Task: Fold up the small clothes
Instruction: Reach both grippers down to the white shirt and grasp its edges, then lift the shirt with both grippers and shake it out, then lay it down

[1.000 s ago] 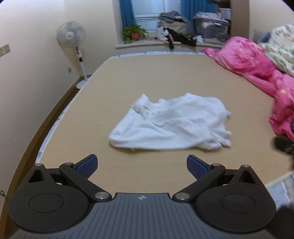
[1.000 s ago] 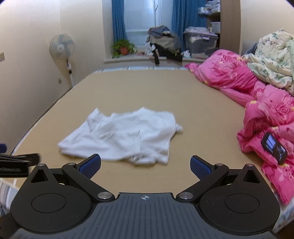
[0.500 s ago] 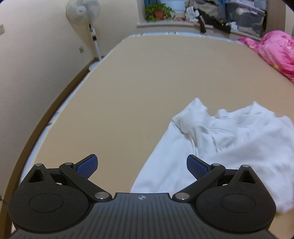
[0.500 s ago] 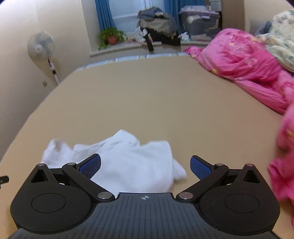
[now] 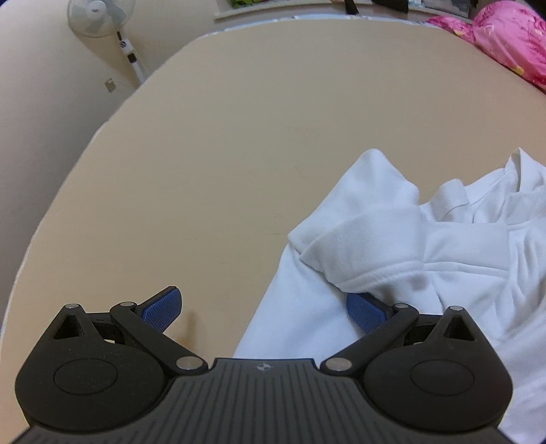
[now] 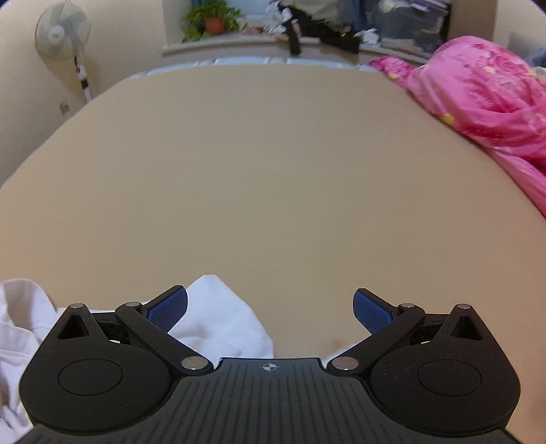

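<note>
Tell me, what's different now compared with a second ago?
Both grippers have come down and forward to the white shirt. The left gripper now straddles the shirt's left edge, one blue pad tucked under a fold; the right gripper sits over its right corner. Neither has grabbed anything: both are open as before. The shirt lies crumpled on the tan bed, seemingly unmoved, and the pink quilt is unchanged.

A home bedroom is shown: a tan mattress [image 6: 273,164], a pink floral quilt [image 6: 484,92], a pedestal fan [image 6: 63,29] and a potted plant [image 6: 211,20] on the windowsill.
</note>
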{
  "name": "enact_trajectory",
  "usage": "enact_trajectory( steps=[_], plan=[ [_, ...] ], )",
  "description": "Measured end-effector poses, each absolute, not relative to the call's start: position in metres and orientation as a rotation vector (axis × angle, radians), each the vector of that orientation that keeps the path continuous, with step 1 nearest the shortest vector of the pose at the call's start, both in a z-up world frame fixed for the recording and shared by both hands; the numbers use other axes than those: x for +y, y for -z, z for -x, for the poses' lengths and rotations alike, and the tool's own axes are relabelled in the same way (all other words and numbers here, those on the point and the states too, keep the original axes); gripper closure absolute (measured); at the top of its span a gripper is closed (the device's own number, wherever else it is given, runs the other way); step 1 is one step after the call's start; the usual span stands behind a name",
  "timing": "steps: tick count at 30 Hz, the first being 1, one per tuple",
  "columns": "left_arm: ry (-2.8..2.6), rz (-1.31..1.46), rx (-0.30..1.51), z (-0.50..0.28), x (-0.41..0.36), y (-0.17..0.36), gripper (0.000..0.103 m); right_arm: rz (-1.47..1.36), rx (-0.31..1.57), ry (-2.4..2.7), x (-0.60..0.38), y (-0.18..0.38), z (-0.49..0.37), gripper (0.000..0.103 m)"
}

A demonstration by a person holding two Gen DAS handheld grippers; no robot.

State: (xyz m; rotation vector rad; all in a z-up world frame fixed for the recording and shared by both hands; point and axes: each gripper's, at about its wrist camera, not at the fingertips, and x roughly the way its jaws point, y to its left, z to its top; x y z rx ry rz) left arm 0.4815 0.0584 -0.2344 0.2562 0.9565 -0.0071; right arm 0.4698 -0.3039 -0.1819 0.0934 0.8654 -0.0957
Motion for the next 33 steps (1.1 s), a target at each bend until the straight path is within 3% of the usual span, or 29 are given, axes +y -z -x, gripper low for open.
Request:
enact_trajectory(
  steps=[6,7,8,9,10,11,12,13,21,29,33],
  plan=[
    [0.054,-0.235,0.991,-0.496,0.067,0.243,0.001,-0.163,1.010,0.061,-0.294,0.214,-0.507,0.001],
    [0.063,-0.226,0.990,-0.495,0.069,0.241,0.010,-0.190,1.060,0.042,-0.291,0.222,-0.512,0.001],
    [0.091,-0.204,0.990,-0.493,0.071,0.238,0.022,-0.212,1.108,0.017,-0.288,0.229,-0.515,0.003],
    [0.146,-0.156,0.995,-0.489,0.073,0.233,0.065,-0.215,1.137,-0.010,-0.283,0.234,-0.515,0.017],
    [0.174,-0.119,0.993,-0.485,0.074,0.228,0.099,-0.172,1.119,-0.001,-0.278,0.234,-0.512,0.027],
    [0.155,-0.119,0.971,-0.479,0.072,0.222,0.098,-0.124,1.067,-0.003,-0.273,0.230,-0.505,0.039],
    [0.150,-0.153,0.920,-0.471,0.069,0.214,0.098,-0.104,1.012,-0.010,-0.271,0.224,-0.497,0.070],
    [0.153,-0.190,0.875,-0.462,0.066,0.207,0.098,-0.117,0.990,-0.003,-0.274,0.219,-0.490,0.092],
    [0.173,-0.184,0.648,-0.363,0.091,0.117,0.099,-0.189,0.600,-0.045,-0.309,0.101,-0.328,0.095],
    [0.187,-0.022,0.400,-0.184,0.116,-0.028,0.100,-0.229,0.256,-0.048,-0.341,-0.050,-0.081,0.096],
    [0.231,0.003,0.180,-0.078,0.114,-0.111,0.100,-0.208,0.046,-0.033,-0.360,-0.125,0.029,0.096]
  ],
)
